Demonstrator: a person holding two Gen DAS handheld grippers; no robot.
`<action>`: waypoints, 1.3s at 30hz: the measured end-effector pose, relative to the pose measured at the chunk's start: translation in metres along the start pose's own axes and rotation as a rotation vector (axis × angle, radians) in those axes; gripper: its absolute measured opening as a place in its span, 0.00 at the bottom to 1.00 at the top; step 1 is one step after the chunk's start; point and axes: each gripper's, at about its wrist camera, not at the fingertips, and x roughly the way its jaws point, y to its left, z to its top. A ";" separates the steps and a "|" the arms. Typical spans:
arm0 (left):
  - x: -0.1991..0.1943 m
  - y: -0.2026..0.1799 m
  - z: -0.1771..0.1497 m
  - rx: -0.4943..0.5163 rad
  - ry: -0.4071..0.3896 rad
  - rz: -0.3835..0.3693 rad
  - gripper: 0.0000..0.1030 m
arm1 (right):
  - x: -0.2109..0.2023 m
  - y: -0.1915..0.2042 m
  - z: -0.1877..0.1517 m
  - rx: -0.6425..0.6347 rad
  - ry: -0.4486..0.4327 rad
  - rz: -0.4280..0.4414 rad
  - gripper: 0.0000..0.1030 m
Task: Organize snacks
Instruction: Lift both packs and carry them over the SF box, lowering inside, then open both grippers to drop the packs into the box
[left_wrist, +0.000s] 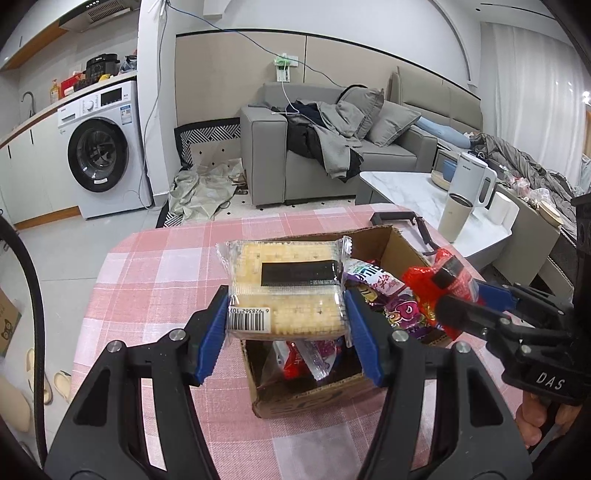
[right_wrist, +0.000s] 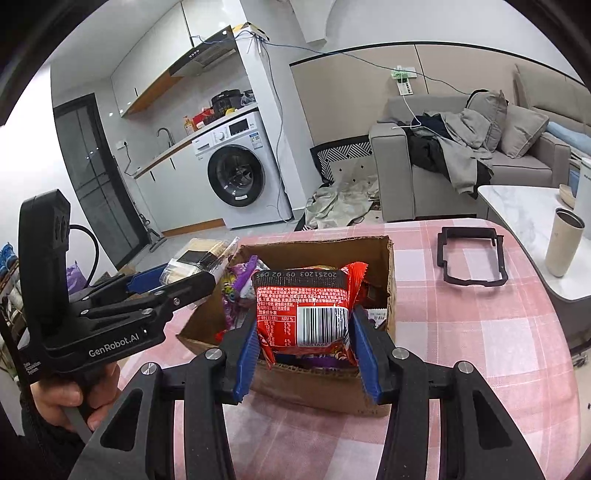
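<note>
My left gripper (left_wrist: 286, 314) is shut on a clear pack of yellow crackers (left_wrist: 284, 288), held above the left part of an open cardboard box (left_wrist: 310, 398) on the pink checked tablecloth. Purple and red snack packets (left_wrist: 388, 295) lie inside the box. My right gripper (right_wrist: 303, 328) is shut on a red snack packet (right_wrist: 306, 306) with a barcode, held over the box (right_wrist: 314, 391). In the left wrist view the right gripper (left_wrist: 458, 288) comes in from the right with the red packet (left_wrist: 424, 284). In the right wrist view the left gripper (right_wrist: 188, 277) carries the crackers (right_wrist: 199, 258) at the box's left edge.
A black rectangular frame (right_wrist: 471, 258) lies on the table right of the box. A beige cup (right_wrist: 563, 242) and a white kettle (left_wrist: 471, 177) stand on the low marble table (left_wrist: 406, 192) beyond. A hand (right_wrist: 66, 398) grips the left tool. Sofa and washing machine stand behind.
</note>
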 end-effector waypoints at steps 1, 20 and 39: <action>0.004 -0.001 0.000 0.002 0.003 0.001 0.57 | 0.002 -0.001 0.000 0.004 0.001 0.002 0.46; 0.048 -0.026 -0.018 0.078 0.067 -0.023 0.57 | 0.042 -0.015 0.000 -0.009 0.057 -0.045 0.46; 0.015 -0.012 -0.033 0.037 0.026 -0.033 0.80 | -0.011 -0.006 -0.004 -0.095 -0.048 -0.041 0.99</action>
